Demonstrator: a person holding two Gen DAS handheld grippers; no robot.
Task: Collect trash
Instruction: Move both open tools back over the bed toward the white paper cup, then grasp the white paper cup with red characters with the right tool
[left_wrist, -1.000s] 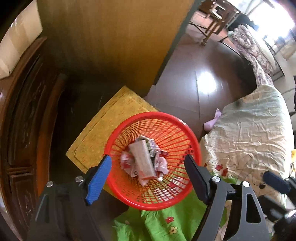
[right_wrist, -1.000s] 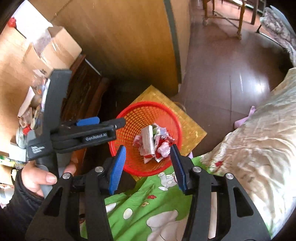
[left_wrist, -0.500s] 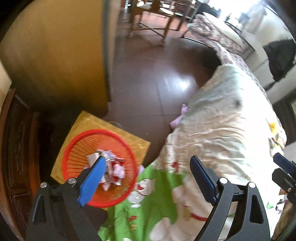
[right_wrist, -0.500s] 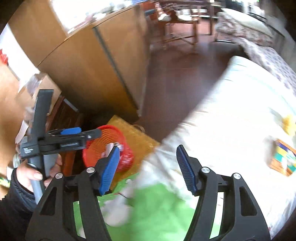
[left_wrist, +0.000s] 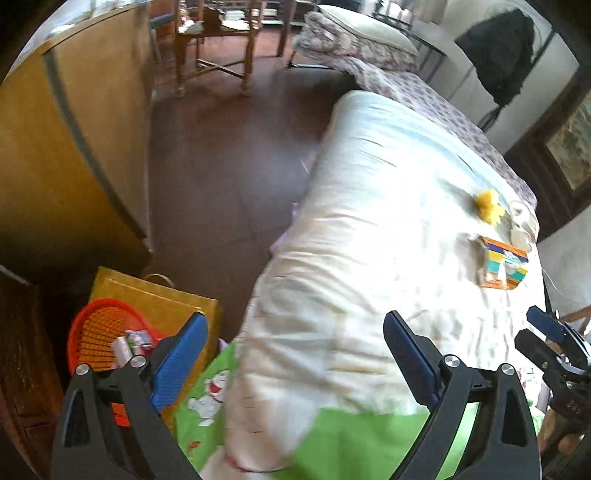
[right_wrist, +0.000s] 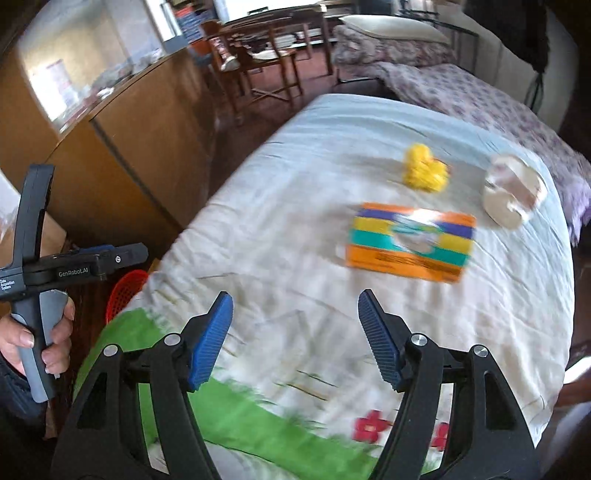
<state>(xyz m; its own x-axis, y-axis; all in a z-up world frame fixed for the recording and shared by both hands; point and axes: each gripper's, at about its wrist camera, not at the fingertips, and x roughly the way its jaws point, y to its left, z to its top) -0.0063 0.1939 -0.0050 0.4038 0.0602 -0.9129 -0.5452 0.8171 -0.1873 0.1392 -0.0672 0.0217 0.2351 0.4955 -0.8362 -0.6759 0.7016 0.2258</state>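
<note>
A red mesh basket (left_wrist: 96, 332) with crumpled wrappers in it stands on the floor beside the bed; its rim also shows in the right wrist view (right_wrist: 123, 295). On the white bedspread lie a striped orange packet (right_wrist: 410, 240), a crumpled yellow piece (right_wrist: 424, 170) and a crumpled clear wrapper (right_wrist: 511, 194). The same packet (left_wrist: 502, 266) and yellow piece (left_wrist: 488, 208) show in the left wrist view. My left gripper (left_wrist: 295, 360) is open and empty above the bed's near edge. My right gripper (right_wrist: 295, 336) is open and empty over the bedspread, short of the packet.
A yellow mat (left_wrist: 155, 295) lies under the basket. A wooden cabinet (left_wrist: 62, 147) stands left of the dark floor. A second bed (right_wrist: 461, 92) and wooden chairs (right_wrist: 258, 62) are at the back. The bedspread's near part is green (right_wrist: 240, 413).
Both grippers have swung away from the basket, up and right toward the bed. The trash on the bedspread has come into view. Both stayed open.
</note>
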